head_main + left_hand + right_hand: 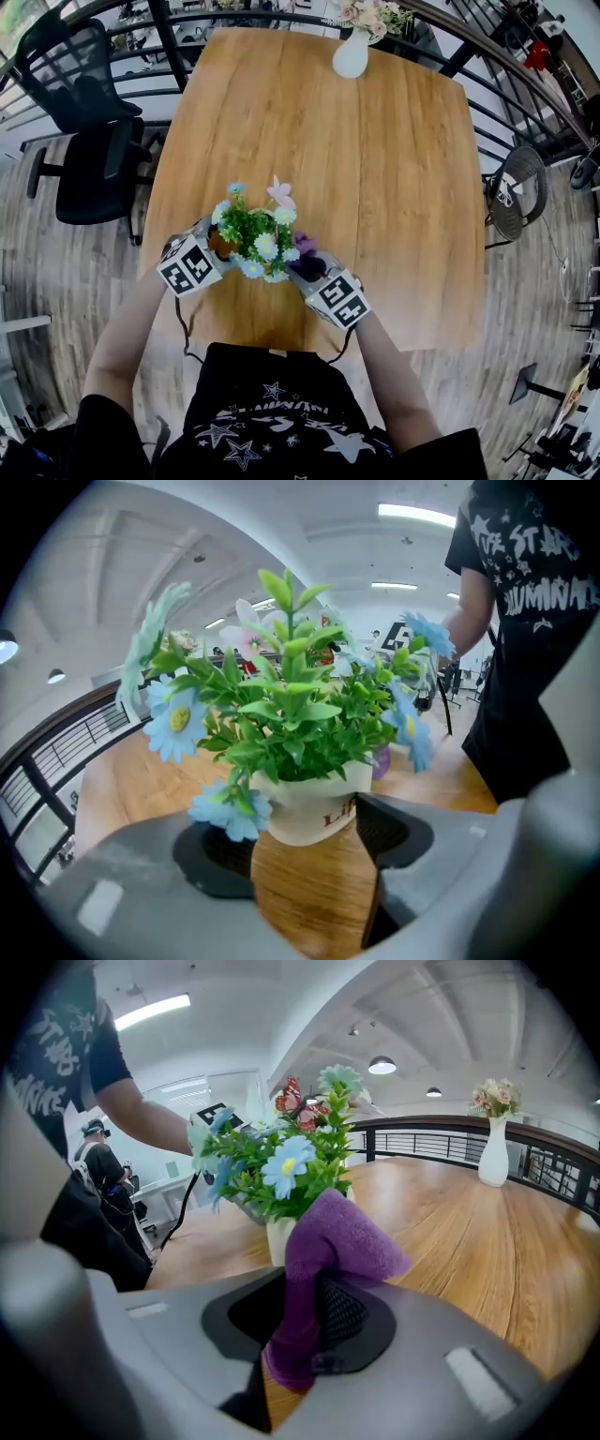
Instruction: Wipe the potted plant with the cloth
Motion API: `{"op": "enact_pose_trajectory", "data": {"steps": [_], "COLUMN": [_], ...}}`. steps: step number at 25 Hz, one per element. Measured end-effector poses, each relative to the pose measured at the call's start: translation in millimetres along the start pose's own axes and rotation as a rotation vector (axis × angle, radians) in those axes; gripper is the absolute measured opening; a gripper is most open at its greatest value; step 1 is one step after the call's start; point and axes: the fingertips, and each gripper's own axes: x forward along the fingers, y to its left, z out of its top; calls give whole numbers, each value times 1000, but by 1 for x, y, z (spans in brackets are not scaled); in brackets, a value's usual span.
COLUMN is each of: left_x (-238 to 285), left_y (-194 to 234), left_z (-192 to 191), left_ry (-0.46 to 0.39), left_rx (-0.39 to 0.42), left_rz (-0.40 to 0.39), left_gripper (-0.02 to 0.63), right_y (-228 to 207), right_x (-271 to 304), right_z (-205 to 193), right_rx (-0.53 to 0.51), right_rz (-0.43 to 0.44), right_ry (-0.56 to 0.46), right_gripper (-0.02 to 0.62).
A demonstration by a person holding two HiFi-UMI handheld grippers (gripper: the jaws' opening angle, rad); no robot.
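Note:
A small potted plant (255, 239) with green leaves and blue, white and pink flowers stands near the front edge of the wooden table (375, 169). My left gripper (305, 841) is closed round its white pot (305, 808); the right pad touches the pot's side and a blue flower hides the left pad. My right gripper (295, 1326) is shut on a folded purple cloth (328, 1251), whose top sticks up just in front of the foliage (281, 1171). In the head view the cloth (305, 246) sits against the plant's right side.
A white vase of flowers (352, 54) stands at the table's far edge. A black office chair (89, 141) is left of the table, and a dark railing (525, 75) curves behind it. A round black stool (517, 192) stands at the right.

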Motion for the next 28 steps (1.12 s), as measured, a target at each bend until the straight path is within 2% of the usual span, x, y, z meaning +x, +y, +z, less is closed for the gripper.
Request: {"op": "enact_pose_trajectory", "data": {"steps": [12, 22, 28], "left_x": [7, 22, 27], "left_y": [-9, -21, -25], "left_z": [7, 24, 31], "left_ry": [-14, -17, -8], "left_rx": [-127, -325, -394], "left_rz": [148, 368, 448], "left_gripper": [337, 337, 337], "right_y": [15, 11, 7], "right_x": [-3, -17, -22], "right_z": [-6, -5, -4], "right_rx": [41, 98, 107], "right_rz": [14, -1, 4], "right_ry": [-26, -74, -68], "right_gripper": [83, 83, 83]}}
